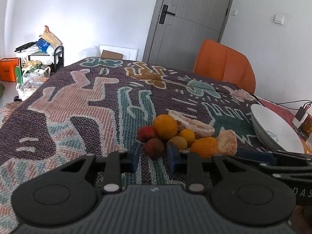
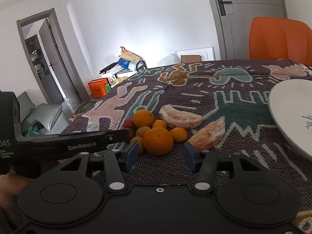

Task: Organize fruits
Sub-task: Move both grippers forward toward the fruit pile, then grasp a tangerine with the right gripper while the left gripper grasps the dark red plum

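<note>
A cluster of fruit lies on the patterned tablecloth [image 1: 78, 105]. In the left wrist view my left gripper [image 1: 153, 155] is open, its blue fingertips on either side of a dark red lychee [image 1: 154, 147]. Behind it lie a second red fruit [image 1: 146, 133], a large orange [image 1: 165, 126], small yellow kumquats [image 1: 187, 135], another orange [image 1: 204, 146] and peeled pomelo segments [image 1: 192, 125]. In the right wrist view my right gripper [image 2: 160, 155] is open just in front of an orange [image 2: 158, 140], with a pomelo segment [image 2: 207, 134] to its right. A white plate [image 2: 288, 113] sits at the right.
An orange chair [image 1: 224, 64] stands behind the table by a grey door [image 1: 191, 19]. A charger with cables [image 1: 301, 115] lies beyond the plate [image 1: 273, 128]. Bags and boxes [image 1: 35, 58] are piled on the floor at the left.
</note>
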Motion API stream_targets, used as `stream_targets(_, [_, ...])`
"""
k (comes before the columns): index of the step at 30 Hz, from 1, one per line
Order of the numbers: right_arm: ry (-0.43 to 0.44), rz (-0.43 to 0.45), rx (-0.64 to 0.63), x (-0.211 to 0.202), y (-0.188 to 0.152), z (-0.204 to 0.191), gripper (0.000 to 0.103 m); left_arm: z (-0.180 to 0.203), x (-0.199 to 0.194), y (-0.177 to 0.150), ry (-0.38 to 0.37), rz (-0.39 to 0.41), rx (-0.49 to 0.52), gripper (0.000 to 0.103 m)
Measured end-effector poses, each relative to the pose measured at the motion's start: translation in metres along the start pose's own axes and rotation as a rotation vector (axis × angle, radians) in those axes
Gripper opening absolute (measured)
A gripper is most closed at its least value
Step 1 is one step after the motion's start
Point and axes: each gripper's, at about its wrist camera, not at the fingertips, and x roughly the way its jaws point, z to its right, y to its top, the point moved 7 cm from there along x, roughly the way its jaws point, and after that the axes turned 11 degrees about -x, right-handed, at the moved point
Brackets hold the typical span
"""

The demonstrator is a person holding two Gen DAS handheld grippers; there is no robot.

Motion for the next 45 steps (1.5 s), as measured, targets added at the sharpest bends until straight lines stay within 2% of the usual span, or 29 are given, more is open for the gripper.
stream_targets(3, [0.003,-0.007,-0.001,0.005,0.001,0.000,0.052,-0.001,0.006,0.000,-0.004,-0.007,-0.008,0.025])
stream_targets(6, [0.010,-0.011,0.000,0.010,0.002,0.000,0.052,-0.003,0.013,-0.002,-0.017,-0.018,-0.015,0.019])
stream_targets(22, [0.022,-0.035,-0.020,0.033,0.007,-0.006,0.052,-0.010,-0.020,0.004,-0.034,0.034,-0.025,0.019])
stream_targets(24, [-0.002,-0.047,-0.035,0.036,0.005,-0.007,0.039,-0.011,-0.024,0.004,-0.035,0.038,-0.025,0.019])
stream_targets(25, [0.005,-0.050,-0.029,0.036,0.005,-0.006,0.039,-0.011,-0.025,0.003,-0.036,0.039,-0.025,0.019])
stream_targets(28, [0.040,-0.031,0.006,0.030,0.005,-0.007,0.038,-0.011,-0.028,0.001,-0.034,0.037,-0.021,0.019])
stream_targets(36, [0.018,0.005,0.021,0.005,0.003,0.000,0.038,0.003,-0.037,-0.001,-0.047,0.051,-0.001,0.019])
stream_targets(45, [-0.037,0.059,0.064,-0.031,0.000,0.027,0.038,0.032,-0.044,-0.002,-0.081,0.065,0.044,0.019])
